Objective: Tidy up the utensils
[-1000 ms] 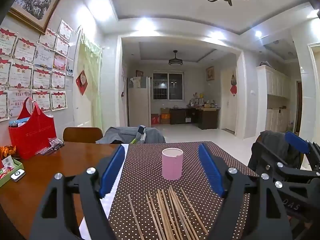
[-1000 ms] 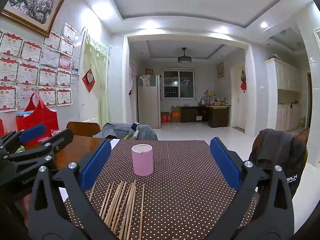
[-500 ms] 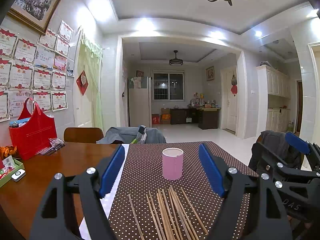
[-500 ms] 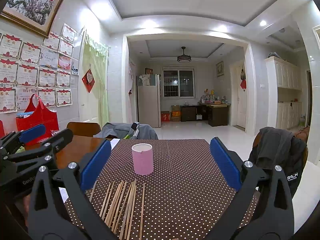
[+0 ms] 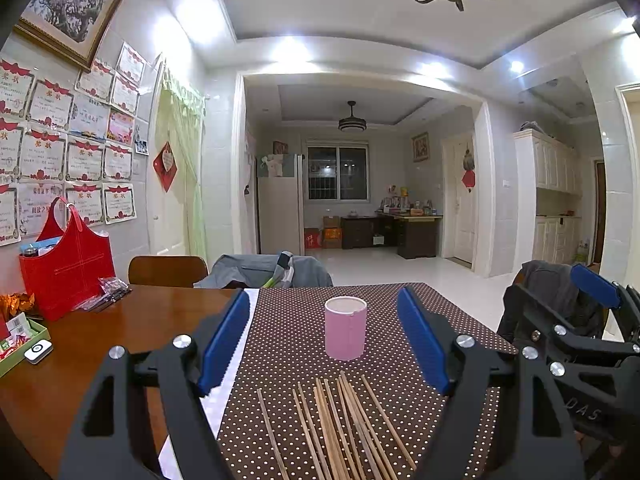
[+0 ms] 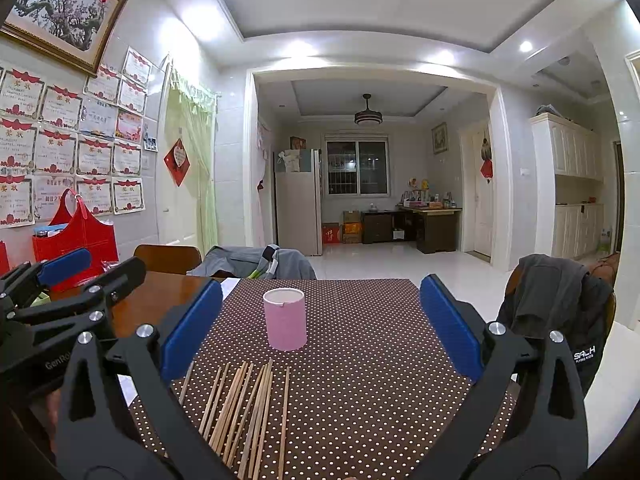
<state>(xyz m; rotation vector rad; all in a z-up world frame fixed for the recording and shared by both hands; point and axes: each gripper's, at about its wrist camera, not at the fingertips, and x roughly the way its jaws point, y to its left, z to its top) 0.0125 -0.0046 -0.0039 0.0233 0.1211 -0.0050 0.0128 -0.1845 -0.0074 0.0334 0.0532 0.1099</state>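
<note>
Several wooden chopsticks (image 5: 340, 428) lie side by side on a brown polka-dot tablecloth (image 5: 288, 320), just in front of a pink cylindrical holder (image 5: 345, 328) that stands upright and looks empty. My left gripper (image 5: 324, 340) is open and empty above the chopsticks, with the holder between its blue pads. In the right wrist view the chopsticks (image 6: 244, 412) and holder (image 6: 285, 319) sit left of centre. My right gripper (image 6: 320, 328) is open and empty. Each gripper shows at the edge of the other's view.
A red bag (image 5: 68, 264) and a green tray (image 5: 24, 344) with small items stand on the bare wooden table at the left. Chairs draped with grey jackets stand at the far side (image 5: 264, 272) and the right (image 6: 556, 300).
</note>
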